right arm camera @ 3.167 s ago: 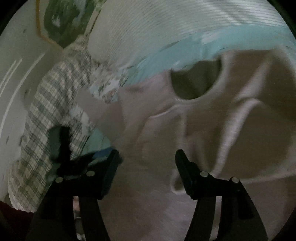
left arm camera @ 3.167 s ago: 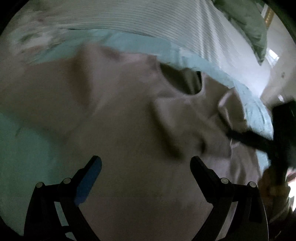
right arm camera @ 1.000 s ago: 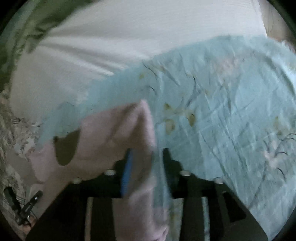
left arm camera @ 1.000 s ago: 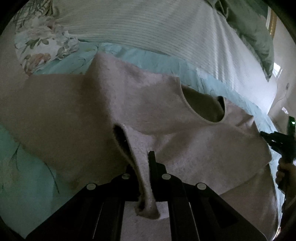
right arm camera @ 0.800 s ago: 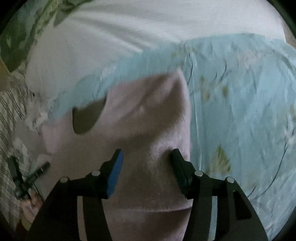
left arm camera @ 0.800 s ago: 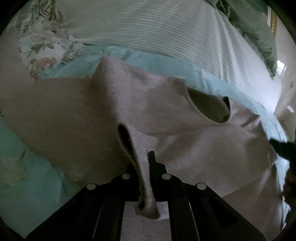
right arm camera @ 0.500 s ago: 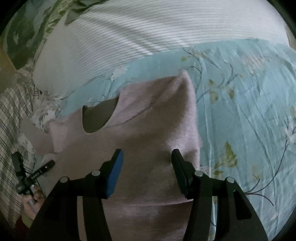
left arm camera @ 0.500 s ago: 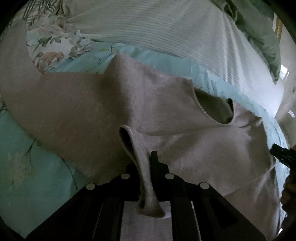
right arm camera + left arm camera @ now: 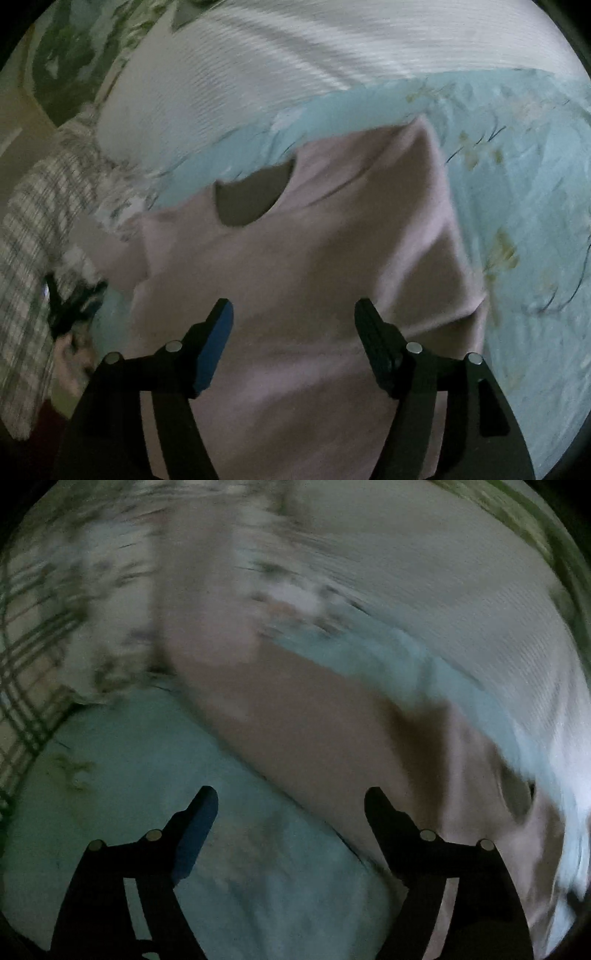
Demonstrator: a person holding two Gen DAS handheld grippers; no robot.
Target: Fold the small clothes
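A pale pink sweater [image 9: 314, 266] is spread on the light blue floral bedsheet [image 9: 524, 177], its neckline toward the far edge of the bed, where a white ribbed pillow [image 9: 295, 62] lies. One side of the garment appears to be folded in over the body, so that a straight fold edge runs down the side nearer the open sheet. A sleeve is seen stretched out across the sheet in the blurred left wrist view, toward the plaid cloth [image 9: 26, 657] at the bed's side, so that side does not look folded.

The right gripper [image 9: 293, 314] is held above the sweater's body with its jaws spread wide, nothing between them. The left gripper [image 9: 290, 801] is likewise released, jaws apart over bare sheet just beside the sleeve's edge, and nothing is grasped.

The task is judged to be at an early-to-middle stage: one side fold seems laid, while the outstretched sleeve and the final fold of the body appear left to do.
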